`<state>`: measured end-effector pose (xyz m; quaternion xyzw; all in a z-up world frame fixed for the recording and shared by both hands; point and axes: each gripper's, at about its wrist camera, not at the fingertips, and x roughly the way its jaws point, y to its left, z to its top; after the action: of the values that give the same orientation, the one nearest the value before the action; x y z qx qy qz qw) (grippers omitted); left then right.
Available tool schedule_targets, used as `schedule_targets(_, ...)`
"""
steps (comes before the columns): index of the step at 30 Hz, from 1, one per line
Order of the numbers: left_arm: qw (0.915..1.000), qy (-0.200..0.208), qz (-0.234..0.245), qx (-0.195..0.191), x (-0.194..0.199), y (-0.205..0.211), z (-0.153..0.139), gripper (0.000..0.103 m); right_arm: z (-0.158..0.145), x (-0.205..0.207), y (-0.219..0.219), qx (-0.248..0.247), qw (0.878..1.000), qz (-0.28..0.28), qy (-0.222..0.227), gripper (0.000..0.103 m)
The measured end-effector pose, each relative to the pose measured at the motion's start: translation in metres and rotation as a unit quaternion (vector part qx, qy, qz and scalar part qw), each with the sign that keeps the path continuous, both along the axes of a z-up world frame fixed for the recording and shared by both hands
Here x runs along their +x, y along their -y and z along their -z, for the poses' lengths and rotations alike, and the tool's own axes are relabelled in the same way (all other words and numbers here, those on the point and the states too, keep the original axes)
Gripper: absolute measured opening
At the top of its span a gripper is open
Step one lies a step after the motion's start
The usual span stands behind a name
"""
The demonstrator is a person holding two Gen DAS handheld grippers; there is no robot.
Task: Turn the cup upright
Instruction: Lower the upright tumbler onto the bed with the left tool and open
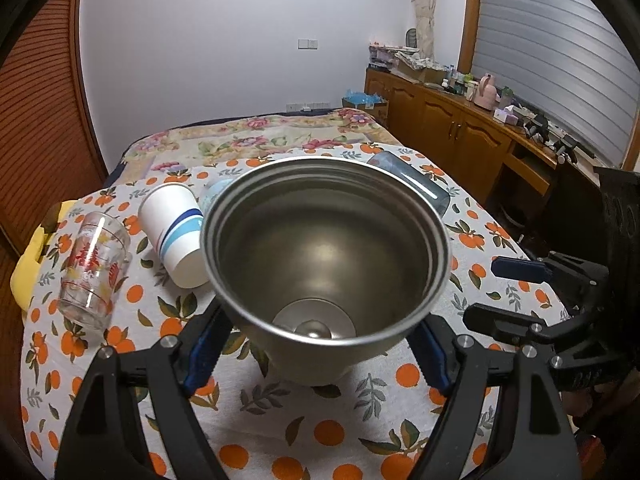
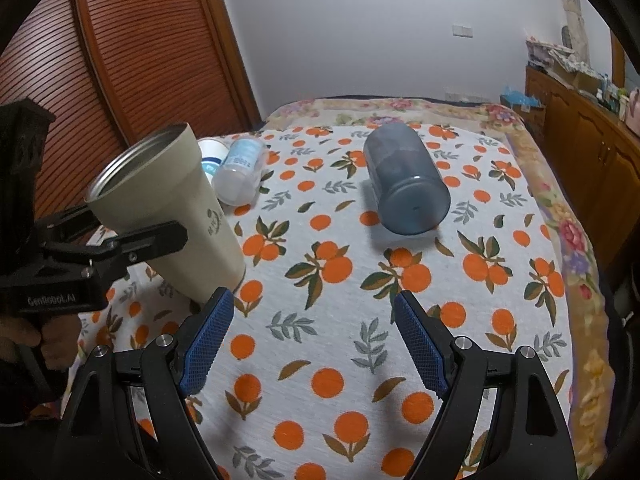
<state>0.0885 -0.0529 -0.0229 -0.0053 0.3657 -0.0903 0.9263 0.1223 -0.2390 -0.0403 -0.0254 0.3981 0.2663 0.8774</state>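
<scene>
My left gripper is shut on a beige steel-lined tumbler. Its open mouth faces the left wrist camera. In the right wrist view the tumbler is tilted, mouth up and to the left, its base close to the tablecloth; the left gripper clamps its side. My right gripper is open and empty above the cloth; it also shows at the right of the left wrist view. A dark blue translucent cup lies on its side ahead of it.
A white paper cup with blue stripes, a clear glass with red print and a clear plastic cup lie on their sides on the orange-print tablecloth. A bed lies beyond. Wooden cabinets stand to the right.
</scene>
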Motion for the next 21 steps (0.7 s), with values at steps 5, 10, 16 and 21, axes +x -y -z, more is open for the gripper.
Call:
schedule_targets(5, 1.0000, 0.009, -0.001, -0.002, -0.009, -0.004, -0.003, 0.082, -0.005, -0.001, -0.001, 0.011, 1.000, 0.007, 0.007, 0.086)
schedule_targets(10, 0.9998, 0.019, 0.000, -0.009, -0.018, -0.008, -0.007, 0.082, -0.011, -0.004, -0.003, 0.026, 1.000, 0.014, 0.011, 0.086)
schedule_targets(16, 0.9992, 0.038, -0.008, -0.011, -0.034, -0.018, -0.012, 0.082, -0.022, -0.016, -0.005, 0.040, 0.998, 0.032, 0.032, 0.088)
schedule_targets(21, 0.9973, 0.069, -0.027, 0.001, -0.051, -0.027, -0.020, 0.084, -0.032, -0.030, -0.009, 0.050, 0.996, 0.048, 0.059, 0.090)
